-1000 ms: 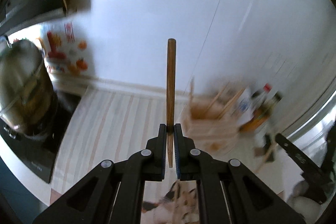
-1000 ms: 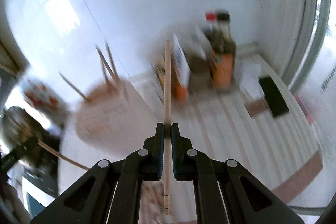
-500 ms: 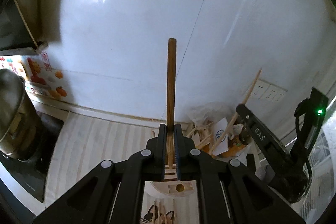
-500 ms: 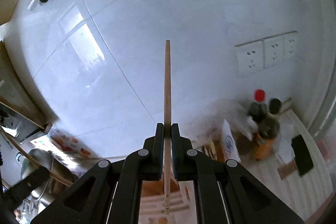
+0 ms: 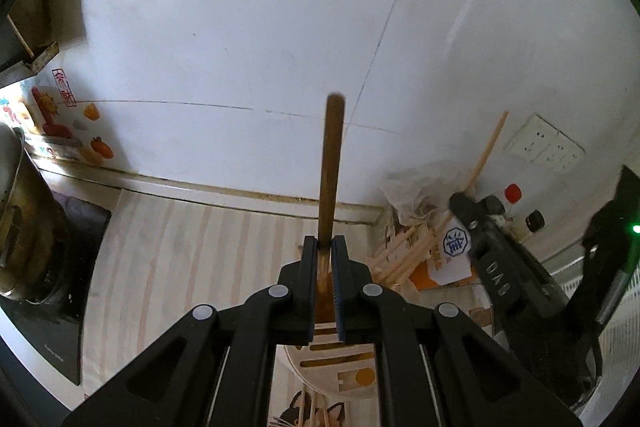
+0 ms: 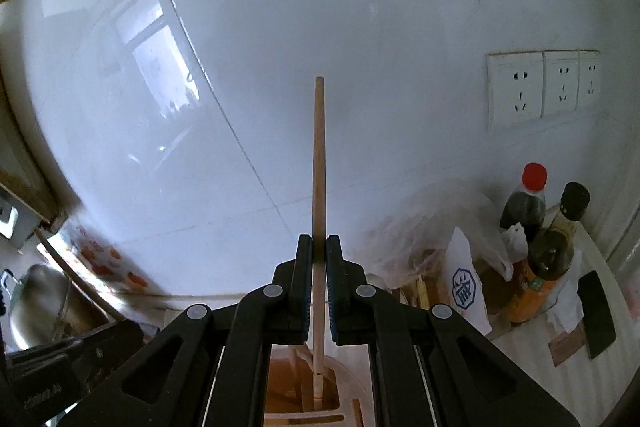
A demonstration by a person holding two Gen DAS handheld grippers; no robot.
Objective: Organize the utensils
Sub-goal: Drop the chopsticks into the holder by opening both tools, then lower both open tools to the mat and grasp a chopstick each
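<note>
My left gripper (image 5: 325, 247) is shut on a dark brown wooden stick (image 5: 331, 167) that stands upright, its lower end over the slotted pale utensil holder (image 5: 340, 363). My right gripper (image 6: 319, 247) is shut on a thin light wooden chopstick (image 6: 319, 155), also upright, its lower tip reaching into the holder (image 6: 316, 415). The right gripper shows in the left wrist view (image 5: 460, 199) at the right, with its chopstick (image 5: 486, 155). The left gripper's arm shows at the lower left of the right wrist view.
A metal pot (image 5: 20, 227) sits on a black cooktop (image 5: 60, 307) at the left. Sauce bottles (image 6: 532, 203), a plastic bag with sticks (image 5: 412, 211) and a carton stand by the white tiled wall. Wall sockets (image 6: 540, 87) are at the right.
Both grippers have come lower and closer over the holder. The light chopstick's lower tip has come down into the holder. Both stay shut on their sticks.
</note>
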